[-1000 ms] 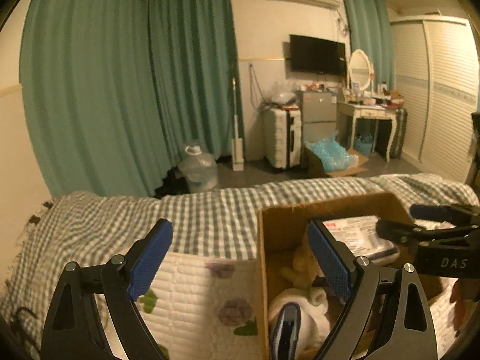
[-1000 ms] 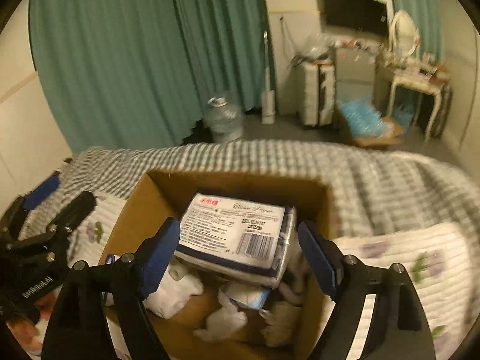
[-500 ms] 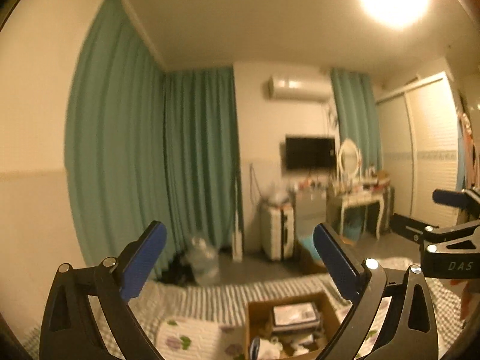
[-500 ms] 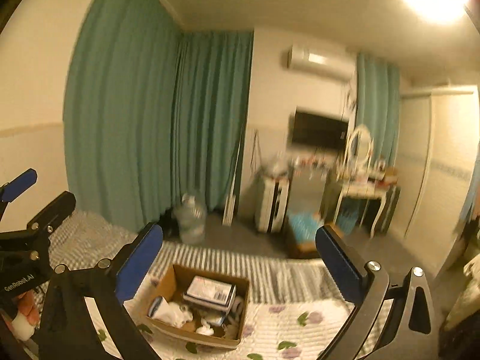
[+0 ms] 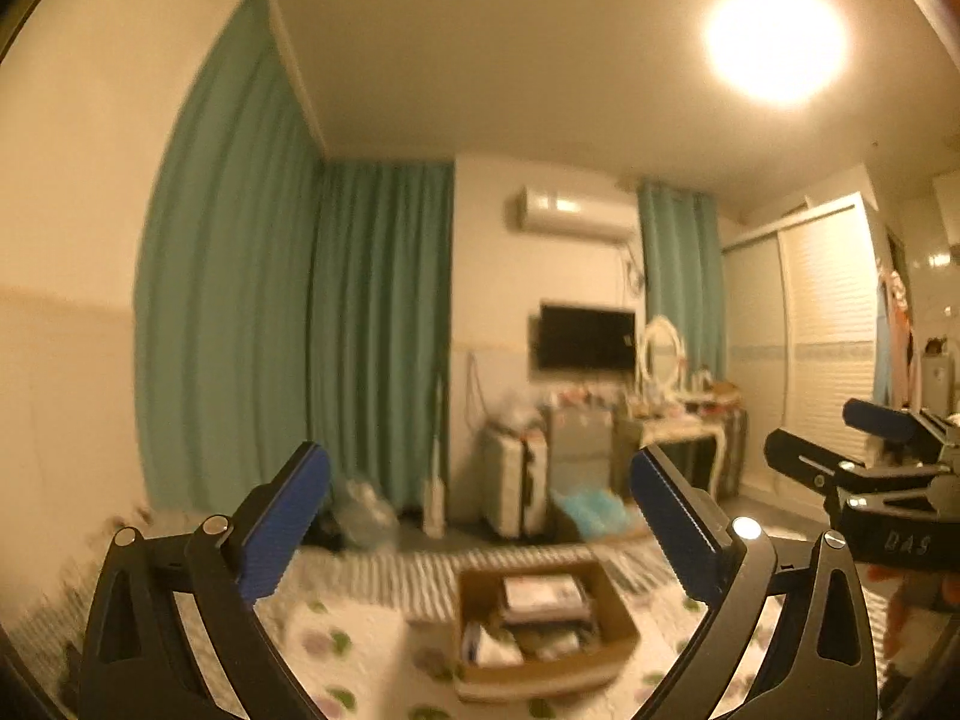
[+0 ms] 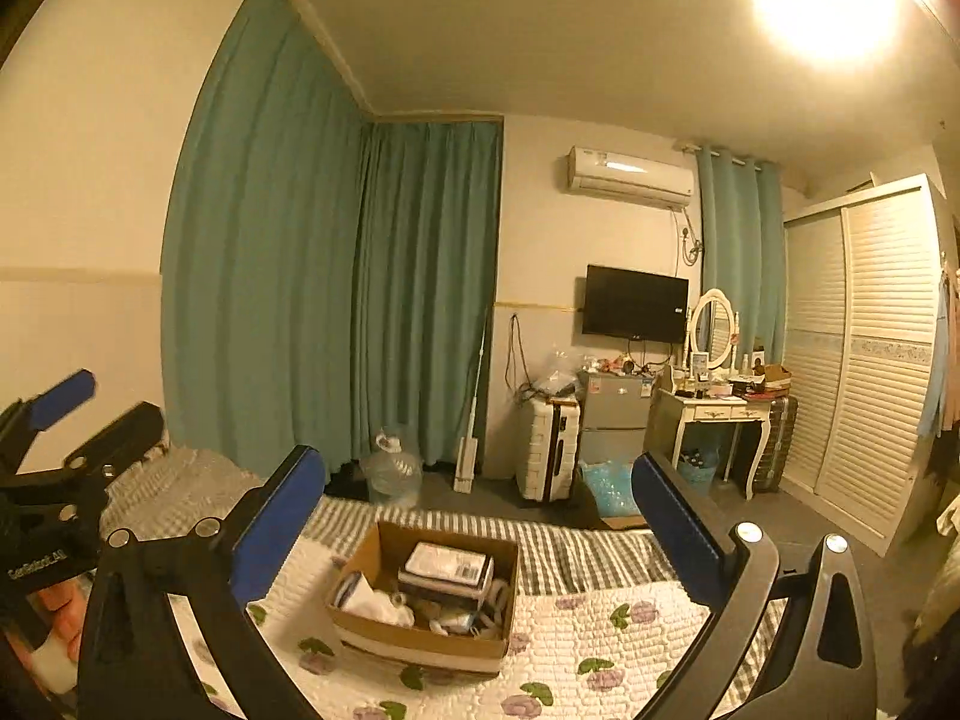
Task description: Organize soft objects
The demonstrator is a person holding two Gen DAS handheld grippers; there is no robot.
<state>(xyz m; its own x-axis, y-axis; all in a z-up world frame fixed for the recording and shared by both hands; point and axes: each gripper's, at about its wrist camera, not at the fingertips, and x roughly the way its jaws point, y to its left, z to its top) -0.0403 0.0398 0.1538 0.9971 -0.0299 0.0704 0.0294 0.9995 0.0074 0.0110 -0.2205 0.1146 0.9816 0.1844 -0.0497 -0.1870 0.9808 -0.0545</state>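
A cardboard box (image 6: 420,642) stands on the bed's floral quilt (image 6: 588,636), far below and ahead of both grippers. It holds a wrapped tissue pack (image 6: 447,564) and white soft items (image 6: 372,600). The box also shows in the left wrist view (image 5: 540,669), blurred. My left gripper (image 5: 480,516) is open and empty, high above the bed. My right gripper (image 6: 480,516) is open and empty, equally high. The right gripper shows at the right edge of the left wrist view (image 5: 864,450); the left gripper shows at the left edge of the right wrist view (image 6: 78,420).
A grey checked blanket (image 6: 576,546) lies across the bed beyond the quilt. Teal curtains (image 6: 360,300) hang behind. On the floor stand a water jug (image 6: 393,471), a suitcase (image 6: 549,450), a dressing table (image 6: 720,414) and a wardrobe (image 6: 864,360).
Both grippers have risen and pulled far back from the box, from right over it to high above the bed. Both stay open and empty.
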